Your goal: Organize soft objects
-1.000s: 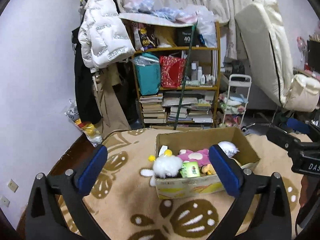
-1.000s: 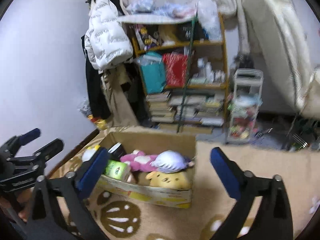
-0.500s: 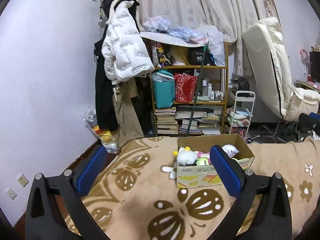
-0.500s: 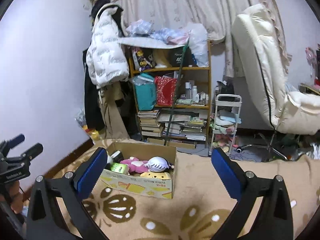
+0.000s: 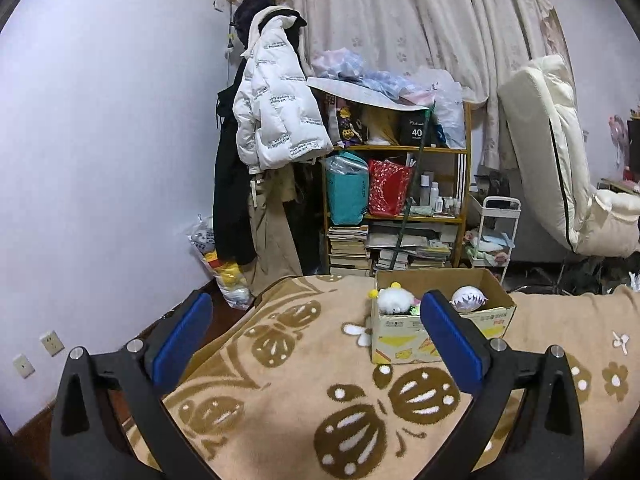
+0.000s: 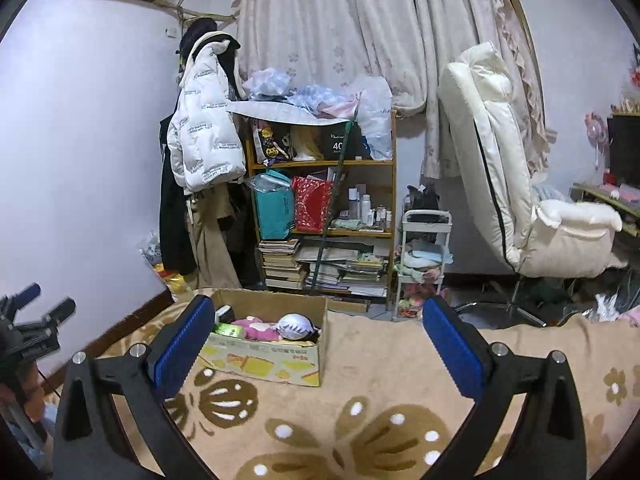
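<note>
Left gripper (image 5: 316,332): fingers spread wide with nothing between them, held above the blanket, pointing toward the box
Right gripper (image 6: 318,338): blue-padded fingers likewise set far apart, gripping nothing, raised over the blanket
Blanket (image 5: 280,392): tan, with brown leaf and flower patterns, covering the surface under both grippers
Cardboard box (image 6: 264,356): open-topped, resting on the blanket toward its far edge; printed yellow panel on the near side
Box contents: white fluffy toy (image 5: 394,300) with a yellow pompom at the box's left corner, rising above the rim; white round plush (image 6: 294,326) toward the right end; pink plush (image 6: 256,328) lying between them; green item (image 6: 230,330) beside the pink one, kind not discernible
Position of soft objects: all those noted are inside the box; the blanket around it is bare
Bookshelf (image 6: 324,208): wooden, behind the box, loaded with books, a teal bag and a red bag
White jacket (image 5: 276,104): hanging left of the shelf, over dark garments
Cream chair (image 6: 516,184): reclined, well to the right of the shelf
White trolley (image 6: 424,264): between shelf and chair
</note>
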A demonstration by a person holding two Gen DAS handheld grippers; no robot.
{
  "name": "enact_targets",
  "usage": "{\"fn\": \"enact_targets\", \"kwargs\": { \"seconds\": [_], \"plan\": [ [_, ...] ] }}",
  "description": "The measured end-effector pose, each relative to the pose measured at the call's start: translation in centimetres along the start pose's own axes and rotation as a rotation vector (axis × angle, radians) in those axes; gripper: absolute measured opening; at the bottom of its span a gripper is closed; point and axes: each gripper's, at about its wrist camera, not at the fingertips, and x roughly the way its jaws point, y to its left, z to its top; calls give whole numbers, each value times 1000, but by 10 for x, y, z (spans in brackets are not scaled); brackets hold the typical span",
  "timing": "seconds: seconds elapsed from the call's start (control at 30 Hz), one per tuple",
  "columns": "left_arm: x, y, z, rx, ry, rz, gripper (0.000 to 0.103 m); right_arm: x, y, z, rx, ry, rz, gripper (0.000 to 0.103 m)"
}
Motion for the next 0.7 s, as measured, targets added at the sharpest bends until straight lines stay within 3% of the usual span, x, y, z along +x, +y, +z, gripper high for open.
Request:
{"fn": "enact_targets", "kwargs": {
  "seconds": [0.3, 0.7],
  "plan": [
    [-10, -12, -2, 72, -39, 2, 102, -2, -1, -9, 41, -33, -23, 103],
    [-5, -20, -9, 88, 0, -10, 102, -2, 1, -10, 22, -26, -34, 103]
  ]
}}
